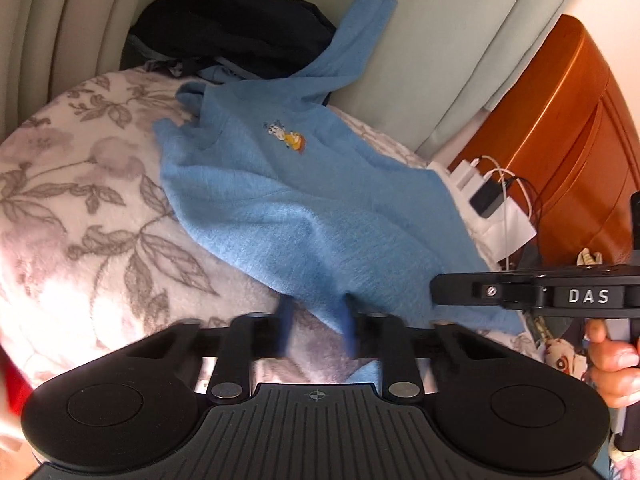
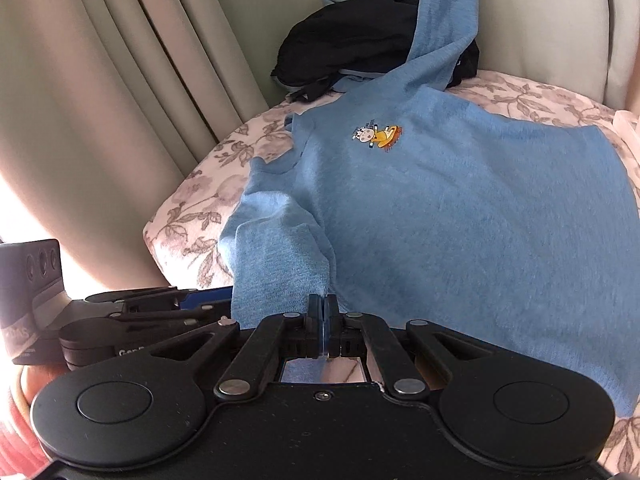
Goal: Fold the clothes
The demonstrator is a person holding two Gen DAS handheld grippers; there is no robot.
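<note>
While the blue sweater (image 2: 460, 220) lies spread chest-up across the floral bedspread (image 1: 80, 200), its near hem sits at the near edge of the bed; small cartoon patch (image 2: 374, 135) faces up on the chest; one sleeve (image 2: 444, 20) runs up from the far shoulder against the curtain (image 2: 120, 60) at the far edge, the other sleeve is bunched toward the bed's left edge in the right wrist view; right gripper (image 2: 323, 320) has its jaws pressed together on a fold of sweater fabric near the hem, cloth pinched between the blue pads; left gripper (image 1: 316, 332) has jaws spread apart, fingers blurred, one finger touching or overlapping the hem edge, cannot tell whether cloth sits between them; black garment (image 1: 236, 28) heaped at the bed's far edge, partly under the raised sleeve; wooden headboard (image 1: 568, 128) at the right in the left wrist view, with a white power strip (image 1: 492, 208) and cables beside it; person's hand (image 1: 612, 364) wraps the right gripper's handle.
</note>
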